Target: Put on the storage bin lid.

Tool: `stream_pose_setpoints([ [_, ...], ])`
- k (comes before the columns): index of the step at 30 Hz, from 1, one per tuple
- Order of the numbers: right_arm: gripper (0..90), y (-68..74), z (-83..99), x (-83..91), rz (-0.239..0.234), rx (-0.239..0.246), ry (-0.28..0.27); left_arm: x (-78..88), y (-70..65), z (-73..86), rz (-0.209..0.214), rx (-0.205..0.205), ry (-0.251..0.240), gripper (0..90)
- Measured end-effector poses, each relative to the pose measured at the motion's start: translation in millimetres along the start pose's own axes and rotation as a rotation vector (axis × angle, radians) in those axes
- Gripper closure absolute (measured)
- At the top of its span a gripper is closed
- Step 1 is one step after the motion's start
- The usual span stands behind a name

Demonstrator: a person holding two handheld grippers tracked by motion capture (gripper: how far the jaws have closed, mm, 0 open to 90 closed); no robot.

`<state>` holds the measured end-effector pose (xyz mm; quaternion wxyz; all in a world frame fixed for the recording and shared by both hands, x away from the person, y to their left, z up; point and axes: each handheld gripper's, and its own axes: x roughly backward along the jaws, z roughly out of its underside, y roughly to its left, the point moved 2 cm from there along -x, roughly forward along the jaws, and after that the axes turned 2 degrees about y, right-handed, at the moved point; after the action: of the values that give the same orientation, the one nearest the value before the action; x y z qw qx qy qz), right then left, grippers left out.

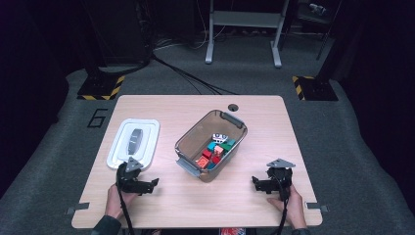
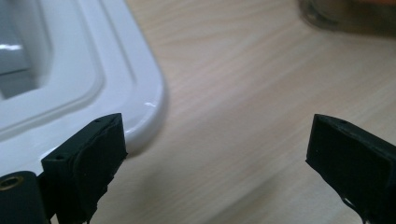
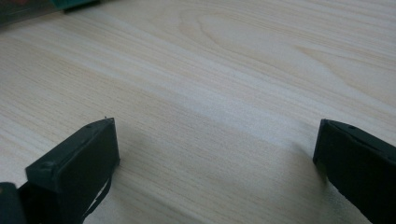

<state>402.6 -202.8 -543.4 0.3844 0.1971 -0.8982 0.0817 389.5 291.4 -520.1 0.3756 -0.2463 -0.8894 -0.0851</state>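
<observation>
A smoky clear plastic bin (image 1: 193, 134) stands in the middle of the wooden table (image 1: 254, 205), holding several small coloured blocks (image 1: 215, 149). Its white lid (image 1: 146, 128) lies flat to the left, and a corner of that lid (image 2: 84, 70) fills the left of the left gripper view. My left gripper (image 1: 155, 183) rests near the front left just below the lid, open with nothing between its jaws (image 2: 217, 149). At the front right my right gripper (image 1: 254, 182) lies open over bare wood (image 3: 217, 154), to the right of the bin.
A round cable hole (image 1: 233, 106) sits at the table's far edge. Beyond the table are dark floor, cables, a grey metal frame (image 1: 243, 29) and hazard-striped stand bases (image 1: 100, 88). The number 6 (image 1: 98, 117) is marked on the floor at left.
</observation>
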Motion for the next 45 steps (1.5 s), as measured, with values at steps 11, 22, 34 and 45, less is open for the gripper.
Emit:
stream_pose_setpoints([
  [11,0.0,-1.4,0.3,0.0,0.0,0.014,-0.002,13.7,60.9,-24.5,-0.086,0.119,-0.05,5.0],
  [22,0.0,-1.9,-0.1,-0.3,-0.006,0.019,0.0,-4.7,93.7,-38.3,-0.128,0.169,0.017,3.9],
  [34,0.0,-2.2,-0.1,-0.3,-0.009,0.021,0.001,-28.2,107.7,-49.7,-0.126,0.188,0.062,15.4],
  [45,0.0,-2.2,-0.1,-0.3,-0.01,0.022,0.001,-34.9,104.0,-68.9,-0.209,0.181,-0.013,32.1],
])
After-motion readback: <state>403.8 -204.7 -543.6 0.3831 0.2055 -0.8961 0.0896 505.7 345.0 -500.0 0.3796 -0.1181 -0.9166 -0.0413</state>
